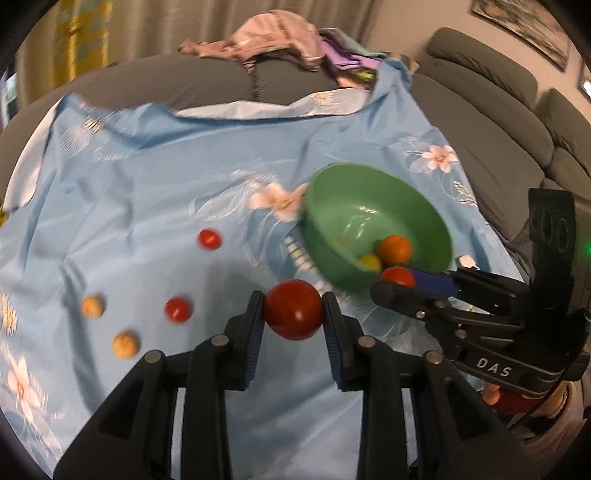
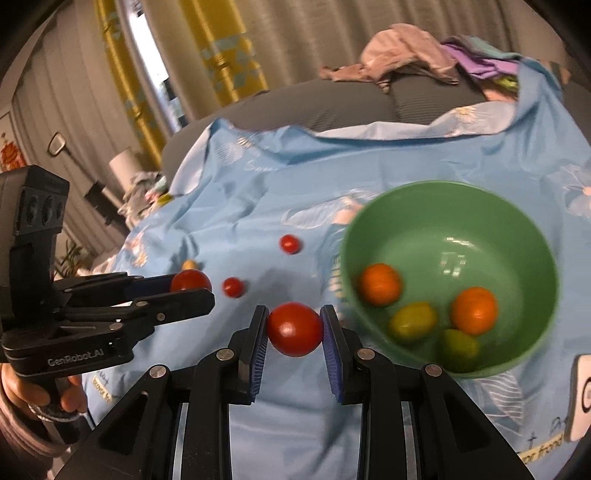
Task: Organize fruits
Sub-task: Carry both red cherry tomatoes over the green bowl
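My left gripper [image 1: 293, 308] is shut on a red tomato [image 1: 293, 317], held above the blue cloth just left of the green bowl [image 1: 369, 206]. My right gripper [image 2: 294, 325] is shut on a second red tomato [image 2: 295, 334] beside the bowl's [image 2: 461, 221] left rim. Each gripper shows in the other's view, the right gripper [image 1: 400, 282] at the bowl's near edge and the left gripper [image 2: 192, 286] further left. Inside the bowl lie two orange fruits [image 2: 380, 283] [image 2: 474, 311] and two yellow-green ones [image 2: 413, 321] [image 2: 458, 347].
On the flowered blue cloth [image 1: 147, 192] lie two small red tomatoes [image 1: 209, 239] [image 1: 178, 309] and two tan round fruits [image 1: 92, 305] [image 1: 125, 345], all left of the bowl. A grey sofa [image 1: 498, 147] with piled clothes [image 1: 273, 33] surrounds the cloth. A person's hand [image 2: 22, 391] holds the left gripper's handle.
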Tool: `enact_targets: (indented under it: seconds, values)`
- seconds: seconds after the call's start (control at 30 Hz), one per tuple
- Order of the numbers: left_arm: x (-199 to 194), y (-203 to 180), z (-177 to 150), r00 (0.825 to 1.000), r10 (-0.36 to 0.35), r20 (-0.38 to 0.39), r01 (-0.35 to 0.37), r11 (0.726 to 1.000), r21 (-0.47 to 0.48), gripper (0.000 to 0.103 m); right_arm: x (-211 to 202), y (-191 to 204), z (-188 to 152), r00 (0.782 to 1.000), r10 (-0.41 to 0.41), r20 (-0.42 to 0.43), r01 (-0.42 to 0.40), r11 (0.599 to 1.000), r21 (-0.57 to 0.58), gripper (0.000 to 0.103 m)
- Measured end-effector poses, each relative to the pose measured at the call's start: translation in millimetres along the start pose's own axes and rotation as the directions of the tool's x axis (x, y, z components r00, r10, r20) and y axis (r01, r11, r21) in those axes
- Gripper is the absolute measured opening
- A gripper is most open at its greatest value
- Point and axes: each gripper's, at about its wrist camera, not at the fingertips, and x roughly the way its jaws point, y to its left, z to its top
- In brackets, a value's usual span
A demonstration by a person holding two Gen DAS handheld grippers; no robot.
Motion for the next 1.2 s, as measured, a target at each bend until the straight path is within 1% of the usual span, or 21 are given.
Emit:
enact_targets:
  seconds: [0.2, 0.33, 0.43, 0.87, 1.2]
  values:
    - [22.8, -25.8, 24.9, 0.999, -0.044, -0.006, 0.044, 0.996, 0.079, 0.031, -11.5, -27.7, 5.5, 0.998, -0.051, 0.038, 0.049, 0.997, 0.052, 0.030]
    - [37.5, -40.2, 38.6, 0.998, -0.065, -0.013, 0.066, 0.991, 0.118, 0.031, -16.5, -43.9, 9.0, 0.994, -0.096, 0.053, 0.092, 0.993, 0.074, 0.031]
    - [50.0, -47.5, 45.1, 0.997, -0.075, -0.026, 0.078, 0.989, 0.129, 0.031, -17.6, -52.6, 11.6, 0.990, -0.127, 0.058, 0.122, 0.989, 0.081, 0.031]
    - [92.4, -60.5, 57.9, 0.994, -0.069, -0.086, 0.083, 0.982, 0.168, 0.031, -5.4, -76.4, 16.1, 0.981, -0.192, 0.029, 0.188, 0.977, 0.096, 0.031]
    - [108.0, -58.2, 52.9, 0.992, -0.027, -0.121, 0.049, 0.983, 0.178, 0.031, 2.5, -81.2, 16.3, 0.972, -0.235, -0.002, 0.234, 0.968, 0.092, 0.031]
